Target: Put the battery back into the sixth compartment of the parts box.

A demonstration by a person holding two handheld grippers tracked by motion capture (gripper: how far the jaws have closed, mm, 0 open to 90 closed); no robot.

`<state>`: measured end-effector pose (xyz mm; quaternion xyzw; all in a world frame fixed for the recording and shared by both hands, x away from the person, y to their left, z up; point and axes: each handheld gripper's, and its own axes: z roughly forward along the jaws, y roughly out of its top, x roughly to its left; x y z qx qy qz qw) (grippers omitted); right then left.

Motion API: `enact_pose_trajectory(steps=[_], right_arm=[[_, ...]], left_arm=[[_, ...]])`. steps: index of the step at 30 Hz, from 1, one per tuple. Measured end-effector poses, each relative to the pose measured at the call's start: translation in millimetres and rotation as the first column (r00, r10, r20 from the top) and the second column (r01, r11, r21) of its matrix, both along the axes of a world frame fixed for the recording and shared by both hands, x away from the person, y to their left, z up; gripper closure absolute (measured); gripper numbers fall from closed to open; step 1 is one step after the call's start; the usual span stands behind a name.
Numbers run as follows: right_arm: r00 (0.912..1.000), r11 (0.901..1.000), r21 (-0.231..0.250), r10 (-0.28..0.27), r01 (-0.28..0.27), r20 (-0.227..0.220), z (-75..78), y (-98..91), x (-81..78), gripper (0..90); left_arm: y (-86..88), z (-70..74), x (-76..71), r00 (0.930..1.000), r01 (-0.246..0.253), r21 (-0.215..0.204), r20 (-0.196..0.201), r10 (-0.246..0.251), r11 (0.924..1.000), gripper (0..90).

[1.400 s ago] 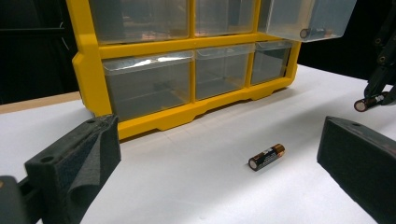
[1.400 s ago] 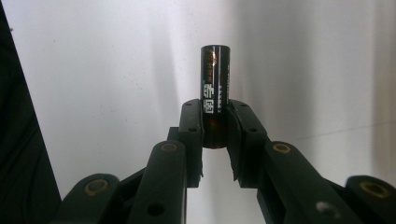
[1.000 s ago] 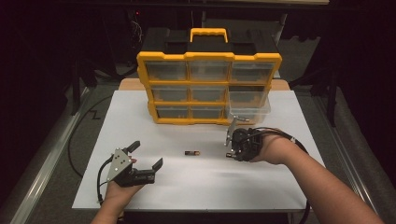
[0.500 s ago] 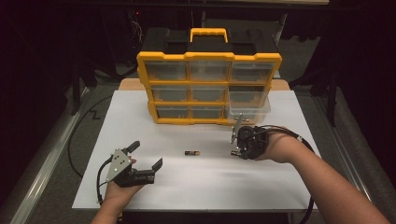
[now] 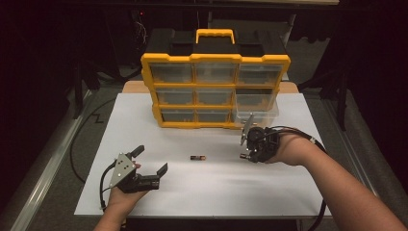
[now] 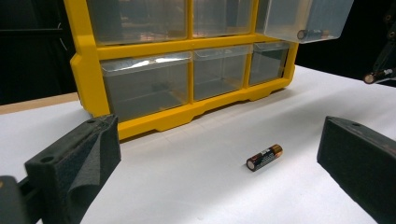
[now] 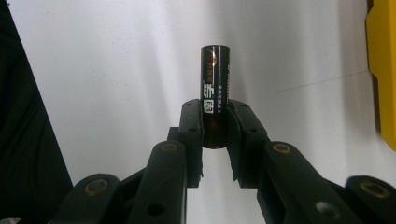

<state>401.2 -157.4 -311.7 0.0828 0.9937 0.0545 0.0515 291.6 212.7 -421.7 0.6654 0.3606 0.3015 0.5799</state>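
The work in hand looks like sorting batteries into the yellow drawer cabinet (image 5: 215, 91) standing at the far side of the table (image 5: 144, 125), and it seems about midway. The right tongs (image 7: 215, 128) are clamped on a dark battery (image 7: 215, 79) that sticks out beyond their tips, held near the table just in front of the cabinet's lower right corner. There a clear drawer (image 5: 256, 111) is pulled out, and the left gripper view shows one battery (image 6: 314, 33) already lying inside it. A second loose battery (image 5: 197, 157) rests on the table between the two hands, well apart from both, so it is left to collect. The left tongs (image 6: 219, 172) stand wide open with nothing between them, low at the near left, facing that battery. Nothing lies between the held battery and the open drawer; cables trail off the table's edges.
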Motion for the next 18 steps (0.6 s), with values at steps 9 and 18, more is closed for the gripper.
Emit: enact_pose_trajectory(steps=[9, 18], right_arm=[[1.0000, 1.0000, 0.007, -0.003, 0.003, -0.006, 14.1, -0.4, 0.0, 79.2], [0.9999, 0.9999, 0.016, -0.005, 0.005, 0.010, 30.1, -5.3, 4.3, 79.2]], left_arm=[[-0.9, -0.4, 0.5, 1.0000, -0.002, -0.002, -0.002, 0.002, 1.0000, 0.7], [-1.1, -0.6, 0.6, 1.0000, 0.000, 0.002, -0.004, 0.000, 1.0000, 0.7]])
